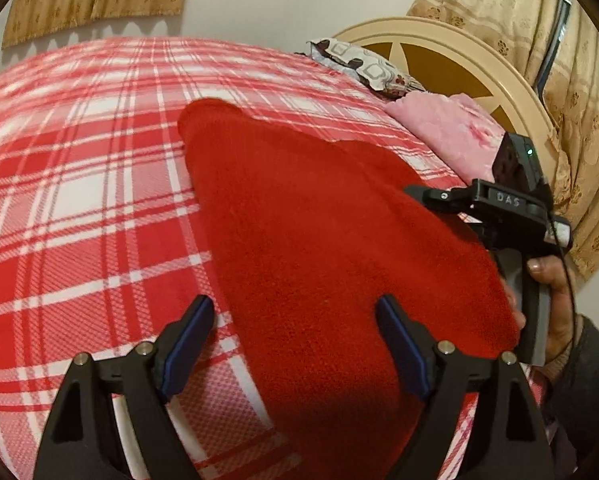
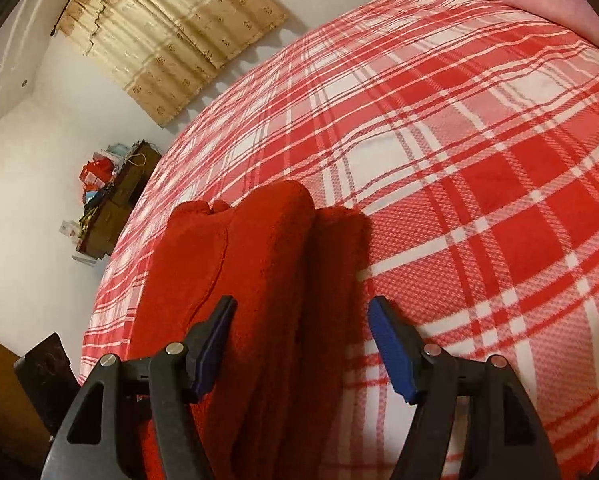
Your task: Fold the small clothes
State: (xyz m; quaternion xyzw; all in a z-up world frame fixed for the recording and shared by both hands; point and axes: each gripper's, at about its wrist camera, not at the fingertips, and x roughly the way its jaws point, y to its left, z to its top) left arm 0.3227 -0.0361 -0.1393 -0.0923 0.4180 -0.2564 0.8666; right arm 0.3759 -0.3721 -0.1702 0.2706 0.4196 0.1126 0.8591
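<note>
Item: red garment, knitted or fleece-like, lying on a bed under a red-and-white plaid bedspread, already doubled lengthwise into a long narrow strip, with one rounded end toward the far side of the bed and the near end running under both cameras. Left hand-held gripper: jaws wide apart, nothing held; one blue pad sits over the bedspread, the other over the garment, straddling its left edge. Right hand-held gripper: jaws apart, empty, hovering over the garment's right edge, where a raised fold casts a dark shadow; a person's hand grips its handle. Surroundings: pink pillow and patterned pillow at the headboard, well apart from the garment. Step judged in hand: taking fresh hold of the near end for a crosswise fold. Handling advice: pinch all layers at each near corner, low and close to the edge, lift both corners evenly, carry them to the far end, and align edges before release; thick fabric may slip or bunch if only the top layer is caught.
</note>
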